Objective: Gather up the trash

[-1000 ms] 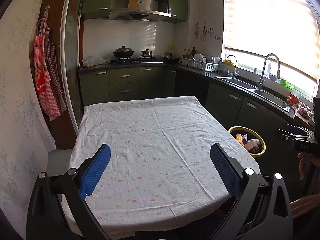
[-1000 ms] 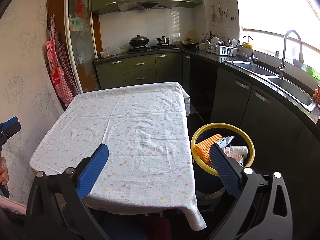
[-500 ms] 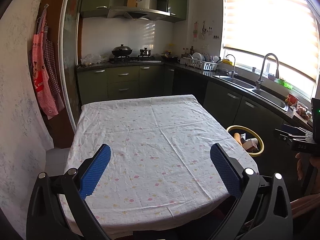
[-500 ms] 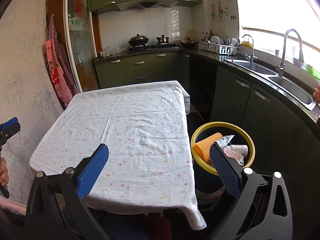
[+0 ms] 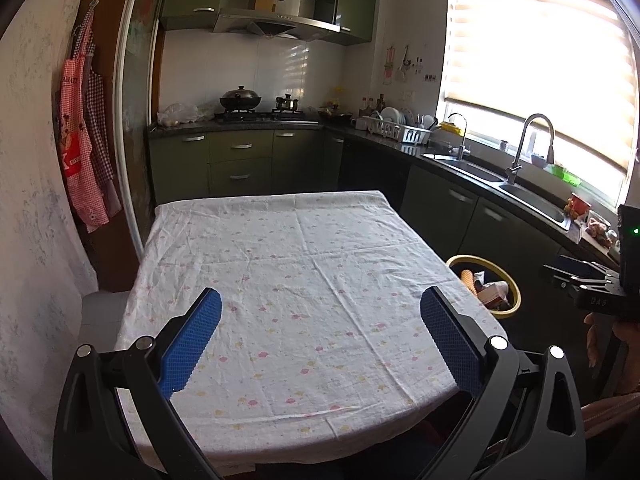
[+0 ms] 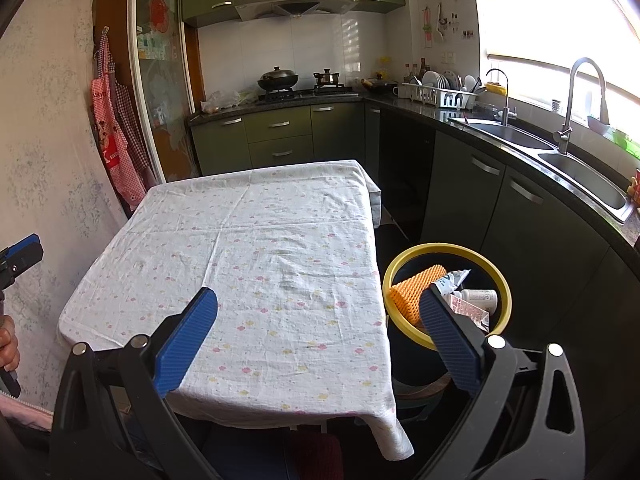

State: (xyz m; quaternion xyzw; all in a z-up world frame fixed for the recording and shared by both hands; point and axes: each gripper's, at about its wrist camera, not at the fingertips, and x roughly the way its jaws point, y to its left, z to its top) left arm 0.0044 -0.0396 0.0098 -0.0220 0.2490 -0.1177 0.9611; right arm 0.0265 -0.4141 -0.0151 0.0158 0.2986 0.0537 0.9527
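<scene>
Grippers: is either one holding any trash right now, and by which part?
Nothing is held. The left gripper and right gripper are both open with nothing between the pads, above the table. Trash sits in the bin.

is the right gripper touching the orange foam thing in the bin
Cannot tell. In the right wrist view the open right gripper has one finger overlapping the orange foam net; depth unclear.

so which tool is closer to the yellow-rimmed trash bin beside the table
The right. The right tool hangs open just before the yellow-rimmed trash bin, its right finger overlapping the rim in view. The left tool sits open over the white floral tablecloth, bin off to its right.
</scene>
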